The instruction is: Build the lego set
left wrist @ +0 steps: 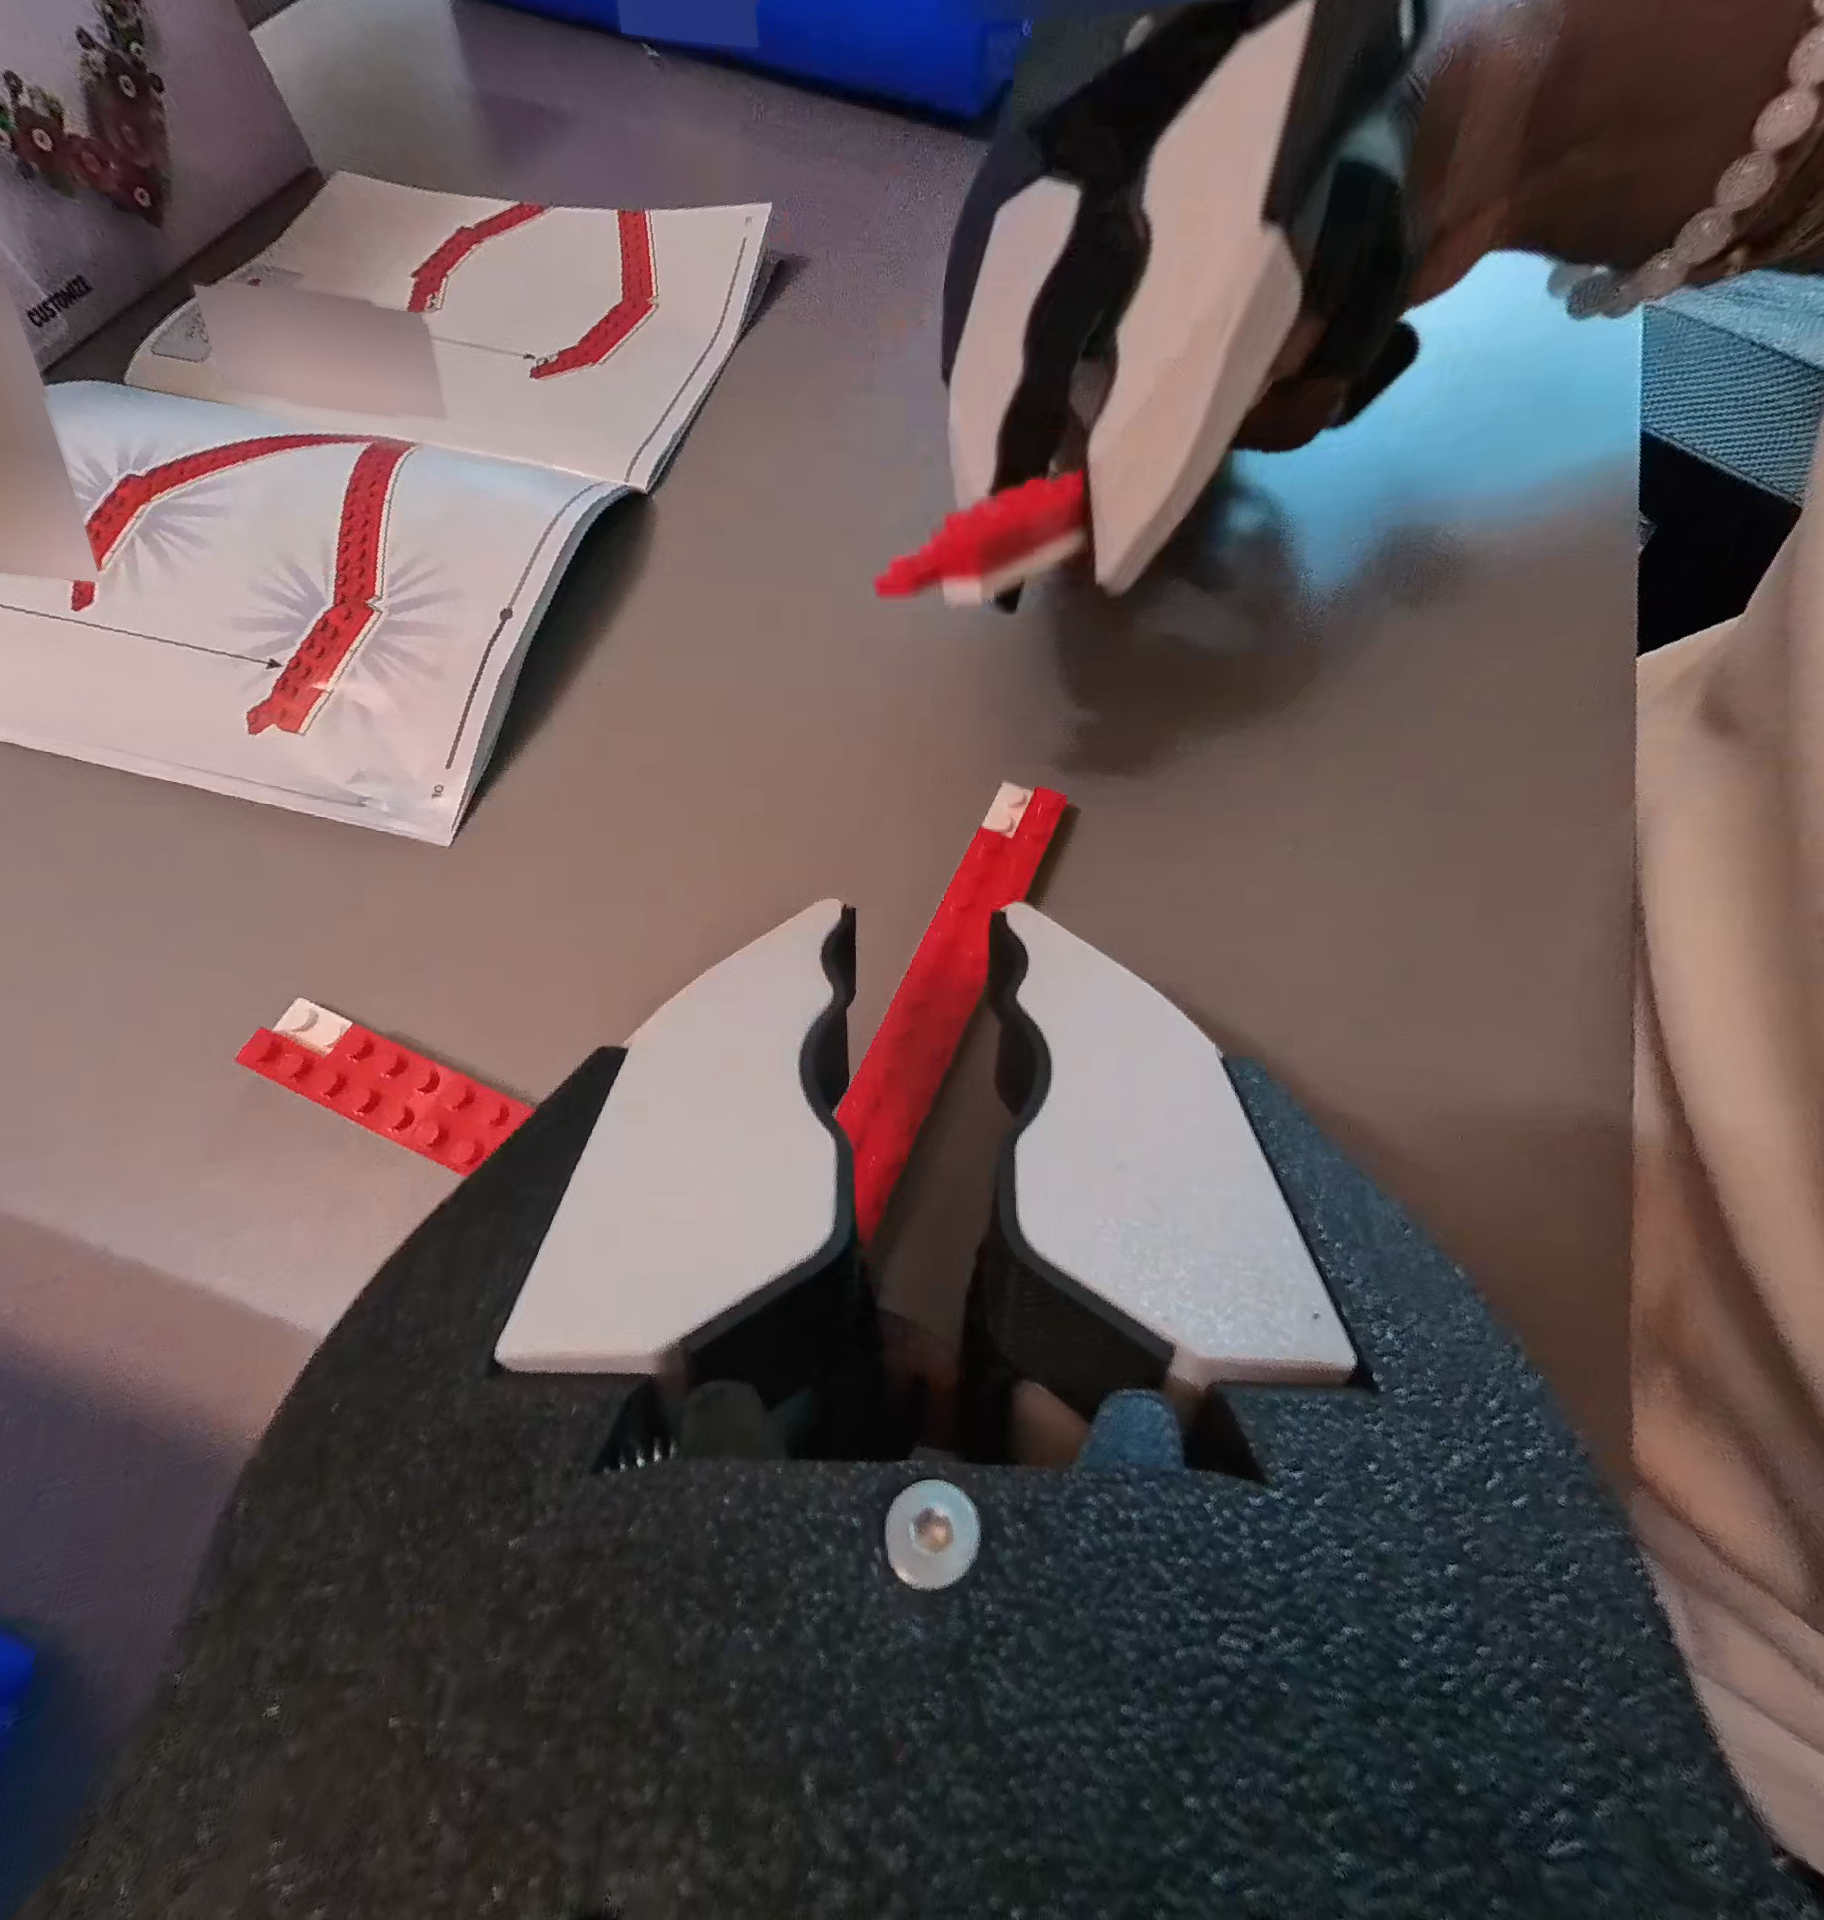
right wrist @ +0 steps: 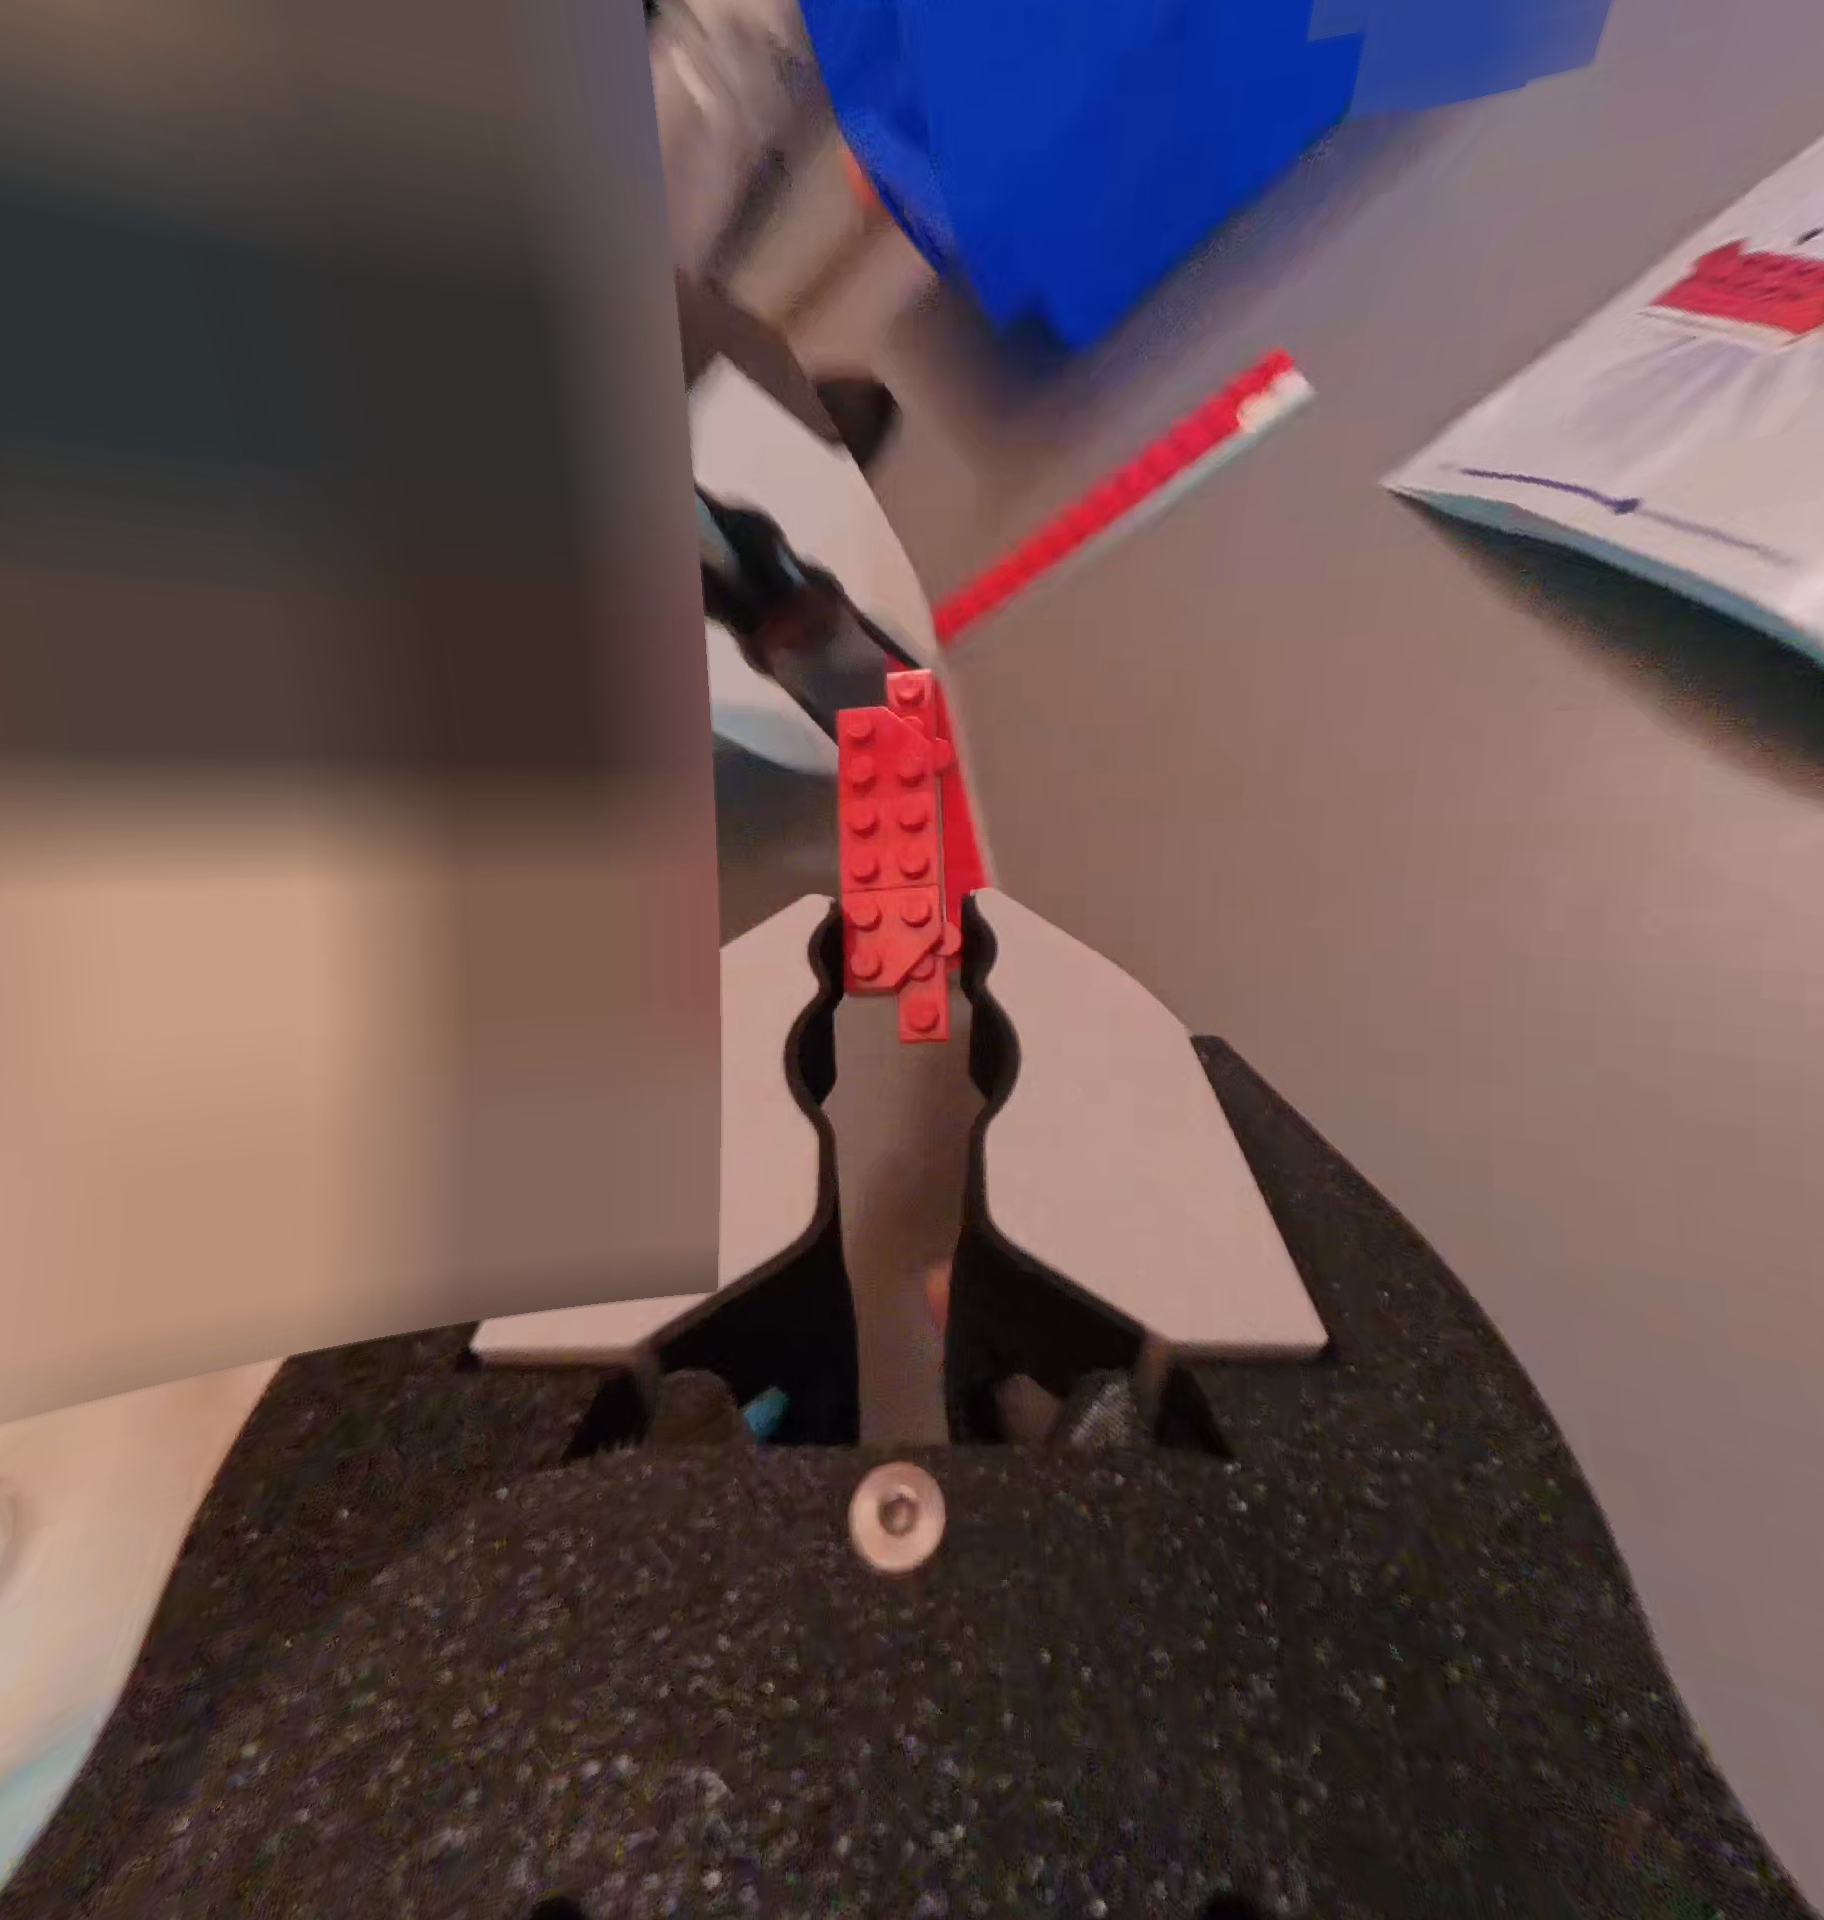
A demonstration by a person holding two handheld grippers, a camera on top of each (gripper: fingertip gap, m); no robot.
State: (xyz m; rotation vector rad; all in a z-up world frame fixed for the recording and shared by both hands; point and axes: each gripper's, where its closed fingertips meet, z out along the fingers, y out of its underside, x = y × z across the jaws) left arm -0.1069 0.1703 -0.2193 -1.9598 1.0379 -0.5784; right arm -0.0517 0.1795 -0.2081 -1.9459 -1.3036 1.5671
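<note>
My left gripper [left wrist: 923, 914] is closed on a long red Lego strip [left wrist: 939, 997] with a white piece at its far end. The strip runs slantwise between the fingers and sticks out ahead; it also shows in the right wrist view [right wrist: 1116, 488]. My right gripper [right wrist: 903, 914] is shut on a short assembly of red plates [right wrist: 892, 821], studs facing the camera. In the left wrist view the right gripper [left wrist: 1043, 561] holds this assembly [left wrist: 981, 540] above the table, ahead of the strip's tip. A third red plate section [left wrist: 378, 1091] with a white corner lies on the table to the left.
An open instruction booklet [left wrist: 368, 468] lies at the far left of the grey table [left wrist: 731, 727], with the set's box [left wrist: 77, 156] standing behind it. A blue bin [left wrist: 835, 42] is at the back. A person in beige [left wrist: 1749, 1039] is at the right edge.
</note>
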